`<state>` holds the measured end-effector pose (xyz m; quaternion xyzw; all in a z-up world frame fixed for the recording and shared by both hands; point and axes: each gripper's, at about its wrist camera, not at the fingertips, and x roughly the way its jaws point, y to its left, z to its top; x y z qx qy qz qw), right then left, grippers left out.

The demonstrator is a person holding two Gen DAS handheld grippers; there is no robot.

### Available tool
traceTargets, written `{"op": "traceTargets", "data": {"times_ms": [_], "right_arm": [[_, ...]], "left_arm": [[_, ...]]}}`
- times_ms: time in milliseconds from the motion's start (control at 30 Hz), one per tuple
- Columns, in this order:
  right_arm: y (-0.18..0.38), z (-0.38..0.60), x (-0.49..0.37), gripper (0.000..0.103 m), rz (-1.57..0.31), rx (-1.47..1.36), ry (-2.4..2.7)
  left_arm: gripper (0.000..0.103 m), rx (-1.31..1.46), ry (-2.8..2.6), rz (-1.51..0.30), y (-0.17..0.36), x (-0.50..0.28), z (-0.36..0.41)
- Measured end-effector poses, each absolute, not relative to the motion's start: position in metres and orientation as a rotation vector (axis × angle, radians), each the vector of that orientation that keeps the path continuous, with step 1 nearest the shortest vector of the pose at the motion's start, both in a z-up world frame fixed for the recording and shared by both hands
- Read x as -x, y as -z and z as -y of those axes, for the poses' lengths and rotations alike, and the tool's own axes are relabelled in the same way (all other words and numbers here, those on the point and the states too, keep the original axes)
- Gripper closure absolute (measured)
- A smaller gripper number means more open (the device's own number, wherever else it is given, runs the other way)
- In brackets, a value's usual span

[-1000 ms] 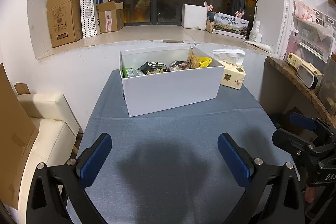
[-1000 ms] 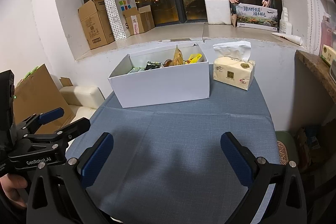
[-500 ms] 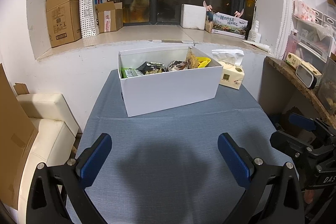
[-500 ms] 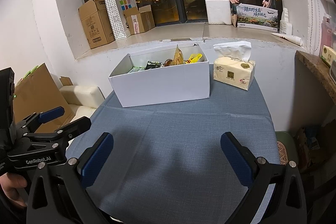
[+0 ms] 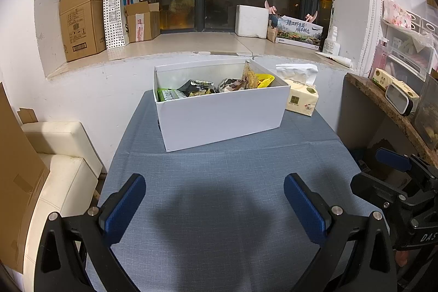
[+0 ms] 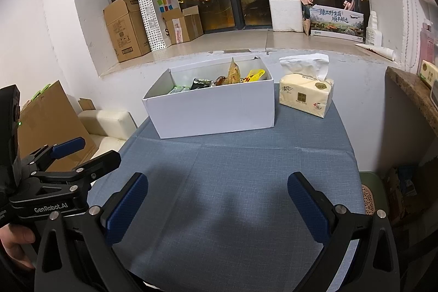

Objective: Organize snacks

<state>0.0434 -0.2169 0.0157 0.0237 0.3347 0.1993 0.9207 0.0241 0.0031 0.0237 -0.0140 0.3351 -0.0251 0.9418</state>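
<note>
A white box (image 5: 221, 115) (image 6: 210, 108) stands at the far side of the blue-clothed table (image 5: 219, 182) (image 6: 232, 168). Several snack packets (image 5: 213, 85) (image 6: 232, 75) lie inside it: green, dark, tan and yellow ones. My left gripper (image 5: 215, 199) is open over the near table, well short of the box, with nothing between its blue pads. My right gripper (image 6: 217, 200) is open too and empty, hovering at the near edge. Each gripper shows at the side of the other's view: the right gripper (image 5: 394, 168) and the left gripper (image 6: 68, 155).
A tissue pack (image 5: 301, 97) (image 6: 306, 95) sits right of the box. Cardboard boxes (image 5: 82, 21) and a dotted bag (image 5: 117, 10) stand on the window ledge. A cream seat (image 5: 60, 155) lies left of the table, a wooden shelf (image 5: 388, 106) right. A hand (image 6: 16, 240) holds the left gripper.
Both views have shifted only slightly; the box sits a touch lower and nearer in the left wrist view. Both grippers stay open and empty.
</note>
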Motion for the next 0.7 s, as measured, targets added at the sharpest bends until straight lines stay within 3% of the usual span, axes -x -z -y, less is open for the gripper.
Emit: {"op": "traceTargets", "data": {"times_ms": [700], "right_arm": [[-0.0149, 0.2167, -0.0423, 0.000, -0.689, -0.046, -0.411]], "left_arm": [[0.000, 0.021, 0.053, -0.682, -0.0243, -0.0230, 0.0000]]}}
